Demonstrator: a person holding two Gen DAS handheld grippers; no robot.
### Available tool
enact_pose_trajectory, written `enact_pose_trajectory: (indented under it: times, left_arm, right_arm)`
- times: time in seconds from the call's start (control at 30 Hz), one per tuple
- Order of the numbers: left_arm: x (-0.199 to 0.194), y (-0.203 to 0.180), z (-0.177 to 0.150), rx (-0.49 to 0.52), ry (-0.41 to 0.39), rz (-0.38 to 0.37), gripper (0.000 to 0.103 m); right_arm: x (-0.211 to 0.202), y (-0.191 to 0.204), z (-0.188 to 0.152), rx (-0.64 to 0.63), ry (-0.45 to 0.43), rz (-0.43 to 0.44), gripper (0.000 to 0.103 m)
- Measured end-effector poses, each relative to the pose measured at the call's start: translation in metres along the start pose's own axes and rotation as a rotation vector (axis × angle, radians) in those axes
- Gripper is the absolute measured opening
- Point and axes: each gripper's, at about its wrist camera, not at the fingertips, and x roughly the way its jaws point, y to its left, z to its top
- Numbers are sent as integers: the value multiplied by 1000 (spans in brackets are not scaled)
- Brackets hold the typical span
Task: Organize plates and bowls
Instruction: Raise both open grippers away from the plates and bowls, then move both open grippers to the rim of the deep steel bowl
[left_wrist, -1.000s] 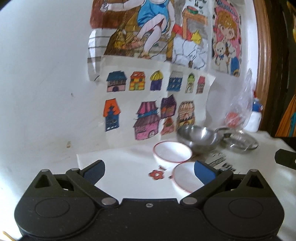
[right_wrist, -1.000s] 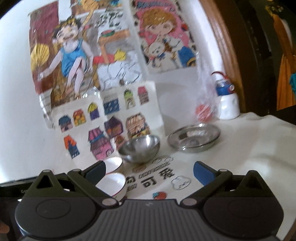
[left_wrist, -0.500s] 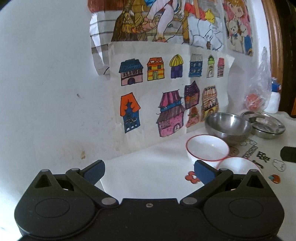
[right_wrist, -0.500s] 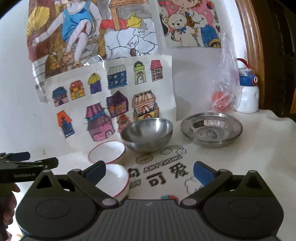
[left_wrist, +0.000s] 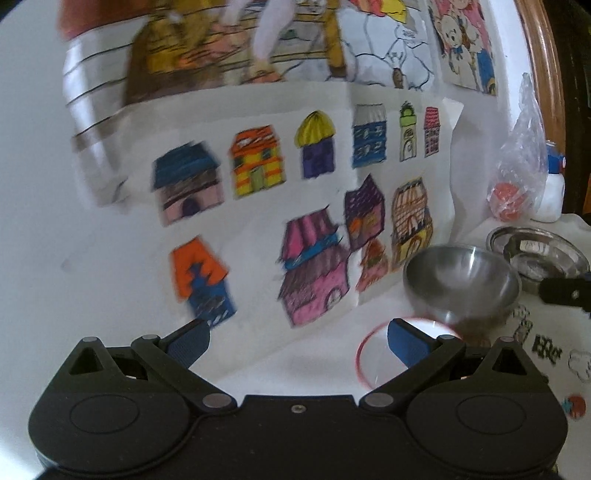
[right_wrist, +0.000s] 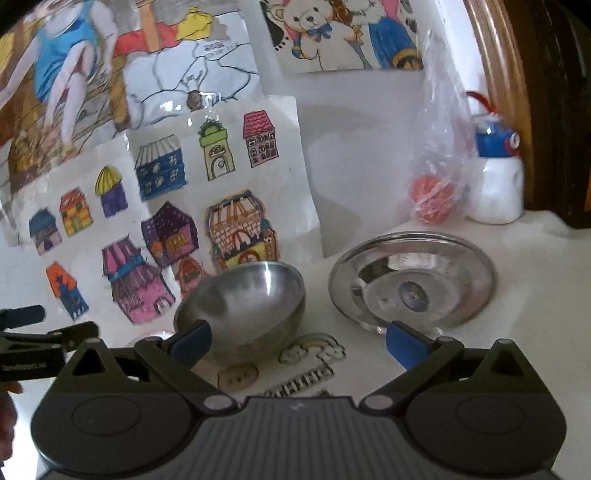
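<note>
1. One steel bowl (right_wrist: 243, 306) is seen on the bench (right_wrist: 517, 332), just beside one steel plate (right_wrist: 412, 282) to its right.
2. One red-rimmed white bowl (left_wrist: 373, 360) is visible in the left view, near the steel bowl and partly hidden behind the left tongs (left_wrist: 297, 345); a second cannot be confirmed.
3. Left tongs are spread wide, nothing held.
4. Right tongs (right_wrist: 297, 343) are likewise released and empty, facing the steel bowl and plate.
5. The bench is covered in a white cloth with printed cartoon stickers.
6. Behind: one white bottle (right_wrist: 496, 184) with a blue top, one clear plastic bag (right_wrist: 439, 147), coloured house drawings (right_wrist: 162, 206) taped on a white wall.
</note>
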Motion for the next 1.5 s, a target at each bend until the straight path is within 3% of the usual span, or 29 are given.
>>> enact_pose_trajectory:
  times: [0.37,0.83,0.93,1.5]
  left_arm:
    - [51,-36,40,-10,-3,-81,102]
    - [89,-51,40,-19,82,-135,102]
    - [93,-56,40,-6,91,-143,102]
    - [106,-69,46,29,139,-161,102]
  right_arm:
    - [38,-15,3,39,2,11,102]
    - [32,-21,-2,97,-55,143,102]
    - [34,-24,-3,126,-29,182,99]
    - [49,-20,-9,73,27,159,80]
